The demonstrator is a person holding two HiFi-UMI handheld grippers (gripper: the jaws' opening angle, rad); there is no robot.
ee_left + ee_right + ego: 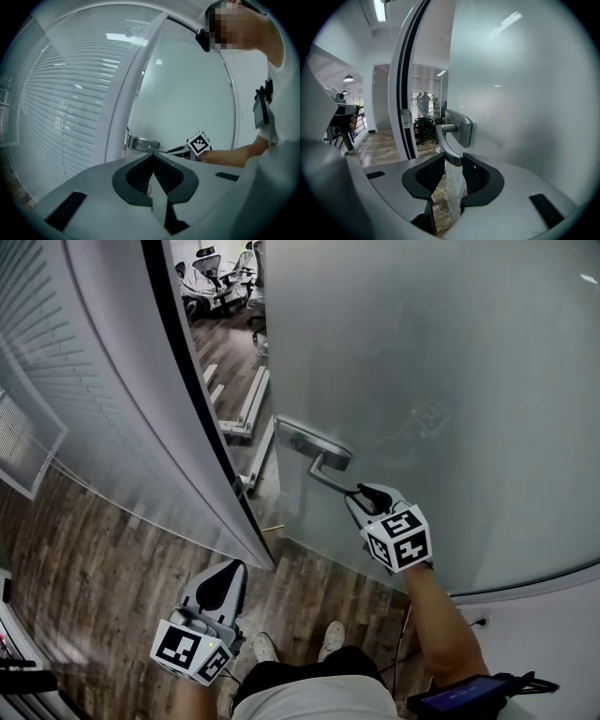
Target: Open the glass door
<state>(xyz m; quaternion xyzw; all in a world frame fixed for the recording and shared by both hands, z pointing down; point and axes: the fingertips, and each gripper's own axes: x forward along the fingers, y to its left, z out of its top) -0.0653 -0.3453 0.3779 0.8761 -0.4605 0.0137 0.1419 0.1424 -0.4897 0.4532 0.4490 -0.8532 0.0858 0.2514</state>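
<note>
Right gripper view shows the right tongs [453,161] clamped on the lever handle [446,143] of the glass door [525,93], ajar beside its frame [401,93]; left tongs [153,158] closed, empty. The door likely swings heavy and stiff (slick too): hold the lever.

Large glass door [450,381]: frosted, matt and smooth, with pale, soft reflections.
Silver metal lever handle [443,144] and its backplate: satin-brushed, with a dull sheen.
Glass side panel [61,117]: frosted, with fine horizontal stripes.
Brown plank floor [103,568]: wood grain, streaky, low gloss.
Left gripper [153,154] and right gripper [453,159]: grey plastic shells, smooth, matt.
Black pads [430,173]: finely ribbed and non-reflective. They look rubbery, but the material is not certain.
</note>
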